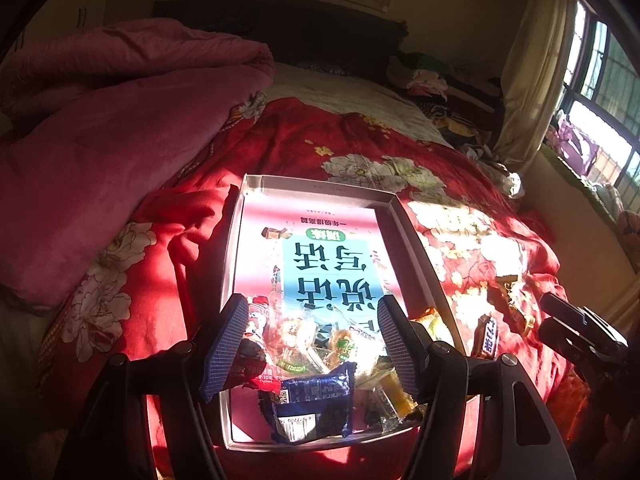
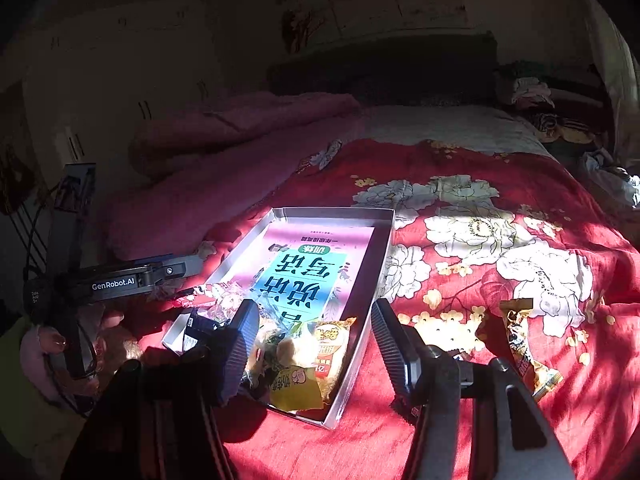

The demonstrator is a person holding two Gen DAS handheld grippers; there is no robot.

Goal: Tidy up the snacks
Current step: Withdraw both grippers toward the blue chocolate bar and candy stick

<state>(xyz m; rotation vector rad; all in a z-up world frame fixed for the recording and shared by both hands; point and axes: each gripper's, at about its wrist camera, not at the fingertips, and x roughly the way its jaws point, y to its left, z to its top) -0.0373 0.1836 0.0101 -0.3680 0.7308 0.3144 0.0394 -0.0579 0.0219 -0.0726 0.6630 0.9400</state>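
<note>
A shallow white box [image 1: 316,184] lies on the red flowered quilt with a pink and blue book flat inside it. Several snack packets are heaped at its near end, among them a dark blue one [image 1: 312,404] and a red one [image 1: 256,344]. My left gripper [image 1: 312,312] hovers open over this heap, nothing pressed between its pads. My right gripper [image 2: 316,316] stands open above the box's near right corner [image 2: 336,420], over yellow [image 2: 296,388] and orange [image 2: 332,340] packets. A brown snack bar [image 2: 524,348] lies loose on the quilt to the right.
Two wrapped bars [image 1: 489,338] [image 1: 514,304] rest on the quilt right of the box. A pink blanket [image 1: 100,140] is bunched at the left. Clothes [image 1: 428,80] are piled at the headboard, a curtain and window at the right. A person's hand [image 2: 44,344] grips the left tool.
</note>
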